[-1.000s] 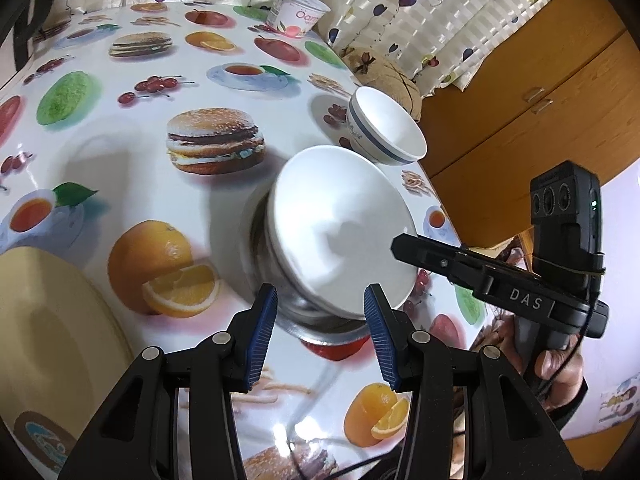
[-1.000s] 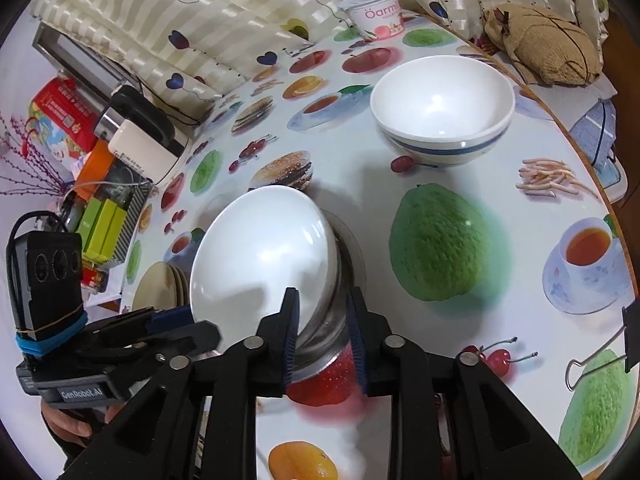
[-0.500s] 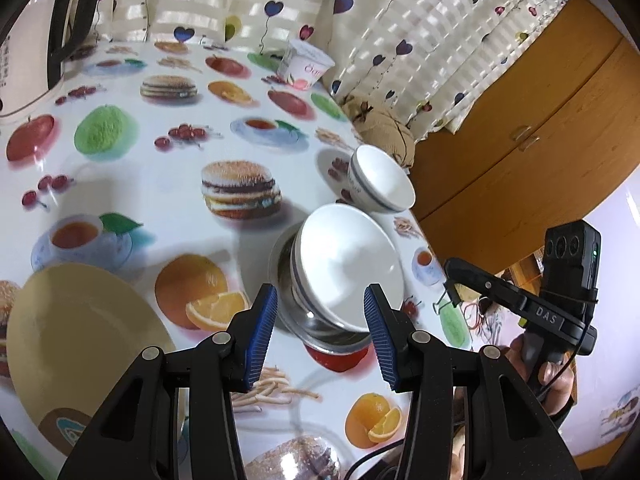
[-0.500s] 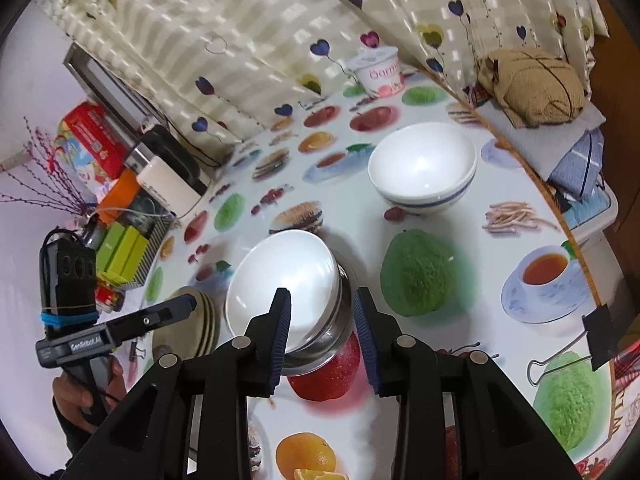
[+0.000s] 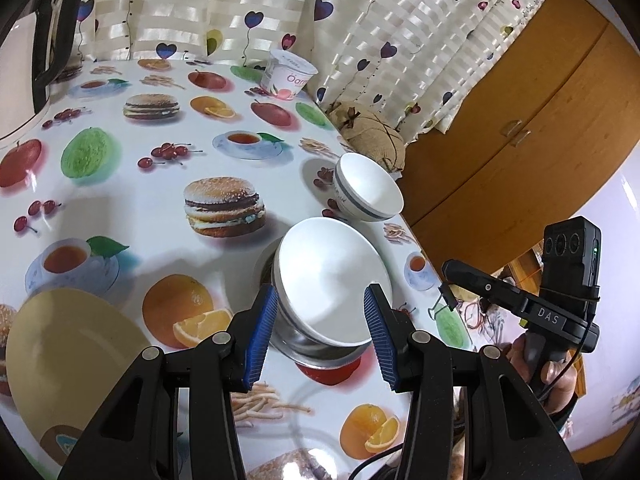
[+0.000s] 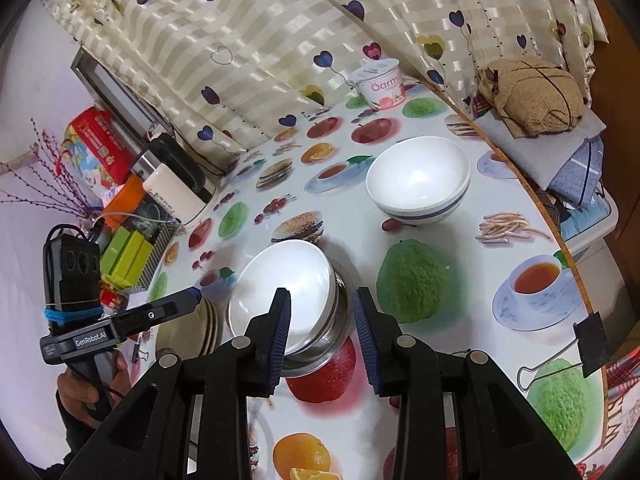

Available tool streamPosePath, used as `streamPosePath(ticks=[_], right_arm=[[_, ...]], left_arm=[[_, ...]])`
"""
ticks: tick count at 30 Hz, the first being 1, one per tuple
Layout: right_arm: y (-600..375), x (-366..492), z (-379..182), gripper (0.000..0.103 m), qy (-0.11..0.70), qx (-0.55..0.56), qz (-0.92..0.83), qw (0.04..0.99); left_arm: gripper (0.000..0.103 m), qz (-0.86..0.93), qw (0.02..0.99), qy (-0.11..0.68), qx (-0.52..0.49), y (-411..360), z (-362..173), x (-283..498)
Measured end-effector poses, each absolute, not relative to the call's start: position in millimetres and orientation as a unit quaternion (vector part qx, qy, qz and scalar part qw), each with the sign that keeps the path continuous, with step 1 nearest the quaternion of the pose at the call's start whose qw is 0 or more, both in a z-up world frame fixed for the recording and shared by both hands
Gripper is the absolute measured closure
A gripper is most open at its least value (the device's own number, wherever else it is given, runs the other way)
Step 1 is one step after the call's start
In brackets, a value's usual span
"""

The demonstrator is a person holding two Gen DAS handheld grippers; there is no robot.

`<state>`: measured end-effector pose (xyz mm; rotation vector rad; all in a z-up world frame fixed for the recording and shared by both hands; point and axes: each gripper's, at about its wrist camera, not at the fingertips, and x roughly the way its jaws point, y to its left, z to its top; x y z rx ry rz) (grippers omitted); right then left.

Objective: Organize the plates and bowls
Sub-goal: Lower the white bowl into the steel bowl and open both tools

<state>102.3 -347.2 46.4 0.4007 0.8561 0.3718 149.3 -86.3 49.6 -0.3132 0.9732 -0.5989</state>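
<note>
Fruit, burgers and teacups are printed all over the glossy tabletop (image 5: 120,184), which ends at a heart-patterned curtain (image 5: 224,4) along its far edge. Near the middle we see a white bowl (image 5: 332,276) lying tilted inside a steel bowl (image 5: 316,350), its rim higher on one side. Beyond it, close to the right edge, a second white bowl with a blue band (image 6: 420,182) stands upright on its own, apart from the stacked pair. At the left edge a stack of yellow plates (image 5: 68,344) rests flat. A yogurt cup (image 5: 288,76) stands at the far edge by the curtain.

Our left tongs (image 5: 322,336) hang above the near side of the stacked bowls with their blue pads parted and nothing between them; they grip nothing. Our right tongs (image 6: 322,334) are likewise released, their pads spread with only air between, hovering over the near rim of the steel bowl. Each hand (image 6: 92,388) grasps its tool's handle off the near edge. A binder clip (image 6: 560,356) pins the cloth at the right edge.
</note>
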Motion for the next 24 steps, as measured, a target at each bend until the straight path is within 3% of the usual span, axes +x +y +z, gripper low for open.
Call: streamPosePath(ticks=[24], right_arm=[[-382.7, 128.4, 51.0, 0.071, 0.402, 0.206, 0.151, 0.879]], left_arm=[[0.057, -0.285, 0.827, 0.472, -0.113, -133.8, 68.1, 188.2]])
